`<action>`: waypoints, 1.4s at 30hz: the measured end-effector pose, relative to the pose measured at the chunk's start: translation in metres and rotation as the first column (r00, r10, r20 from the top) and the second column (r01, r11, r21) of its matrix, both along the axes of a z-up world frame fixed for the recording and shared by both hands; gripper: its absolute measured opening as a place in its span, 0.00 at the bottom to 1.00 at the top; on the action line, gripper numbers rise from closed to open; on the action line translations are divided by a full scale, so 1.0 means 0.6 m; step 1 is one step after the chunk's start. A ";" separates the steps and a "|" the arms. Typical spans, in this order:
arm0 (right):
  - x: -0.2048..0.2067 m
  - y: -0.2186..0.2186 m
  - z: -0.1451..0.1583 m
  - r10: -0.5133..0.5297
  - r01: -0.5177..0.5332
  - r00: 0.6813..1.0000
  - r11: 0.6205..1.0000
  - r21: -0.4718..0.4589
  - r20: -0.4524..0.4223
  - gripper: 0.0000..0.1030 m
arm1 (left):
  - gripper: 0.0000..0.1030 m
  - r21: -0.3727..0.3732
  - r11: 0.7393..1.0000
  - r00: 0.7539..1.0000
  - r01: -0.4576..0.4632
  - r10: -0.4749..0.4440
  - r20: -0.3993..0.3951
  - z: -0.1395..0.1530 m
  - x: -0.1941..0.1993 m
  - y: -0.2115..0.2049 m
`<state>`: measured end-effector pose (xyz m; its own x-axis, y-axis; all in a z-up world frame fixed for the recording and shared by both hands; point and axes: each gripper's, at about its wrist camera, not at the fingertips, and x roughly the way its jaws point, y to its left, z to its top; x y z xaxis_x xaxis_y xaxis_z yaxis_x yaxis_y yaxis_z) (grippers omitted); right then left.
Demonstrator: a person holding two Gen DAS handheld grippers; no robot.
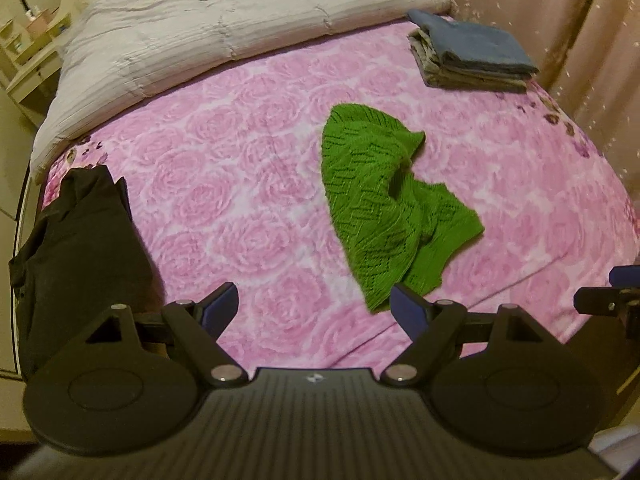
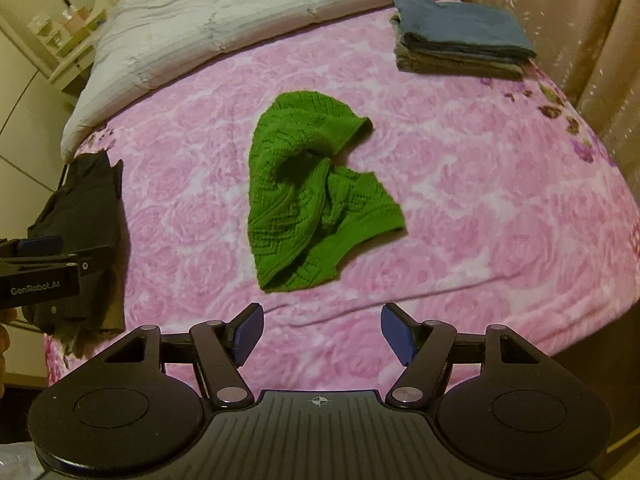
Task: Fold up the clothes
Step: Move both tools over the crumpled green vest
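Pink bedspread (image 2: 480,208) carries a crumpled green sweater (image 2: 316,200) at twelve o'clock. I hold my left gripper (image 1: 312,304) and right gripper (image 2: 322,330) spread wide and empty, ready, I judge, to flatten it.

One green knit garment (image 2: 316,196); one dark garment (image 2: 86,216); one folded stack (image 2: 460,38); one grey quilt (image 2: 240,12); two hand-held grippers.

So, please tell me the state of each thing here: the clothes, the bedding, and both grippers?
green knit garment: crumpled, unfolded, mid-bed
dark garment: bunched at the bed's left edge
folded stack: neatly folded, blue piece on top
grey duvet: rumpled at the far end
pink blanket: spread over the bed
left gripper: open, empty
right gripper: open, empty
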<state>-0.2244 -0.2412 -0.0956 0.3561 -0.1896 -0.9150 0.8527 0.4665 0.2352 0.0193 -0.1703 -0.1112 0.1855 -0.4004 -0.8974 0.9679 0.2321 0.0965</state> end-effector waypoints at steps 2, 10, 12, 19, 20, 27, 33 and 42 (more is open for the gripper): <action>0.002 0.012 -0.005 -0.021 0.021 1.000 1.000 0.006 -0.002 0.71 | 0.78 0.006 1.000 1.000 0.015 -0.015 -0.002 -0.006 0.005 0.004; 0.008 0.024 -0.003 -0.047 0.047 0.999 0.999 0.004 -0.015 0.73 | 0.78 0.009 0.999 0.999 0.037 -0.036 -0.009 -0.011 0.013 0.006; 0.009 0.015 -0.004 -0.042 0.042 0.999 0.999 0.002 -0.018 0.73 | 0.78 0.007 1.000 1.000 0.029 -0.029 -0.010 -0.010 0.013 0.003; 0.012 -0.034 -0.013 0.030 -0.030 0.999 1.000 0.005 -0.017 0.73 | 0.78 0.011 0.998 0.998 -0.060 0.060 0.008 -0.013 0.013 -0.023; 0.011 -0.046 -0.013 0.045 -0.045 0.999 0.999 0.004 -0.016 0.73 | 0.78 0.011 0.997 0.997 -0.079 0.079 0.010 -0.013 0.013 -0.028; -0.009 -0.131 -0.020 0.150 -0.149 0.989 0.989 0.005 -0.019 0.73 | 0.78 0.009 0.982 0.982 -0.191 0.191 0.014 -0.013 -0.023 -0.071; -0.026 -0.191 -0.042 0.255 -0.254 0.966 0.967 0.021 -0.034 0.73 | 0.78 0.042 0.958 0.959 -0.284 0.285 0.001 -0.033 -0.065 -0.097; -0.047 -0.262 -0.103 0.282 -0.279 0.959 0.957 0.078 -0.018 0.73 | 0.78 0.108 0.921 0.927 -0.375 0.376 0.010 -0.058 -0.086 -0.096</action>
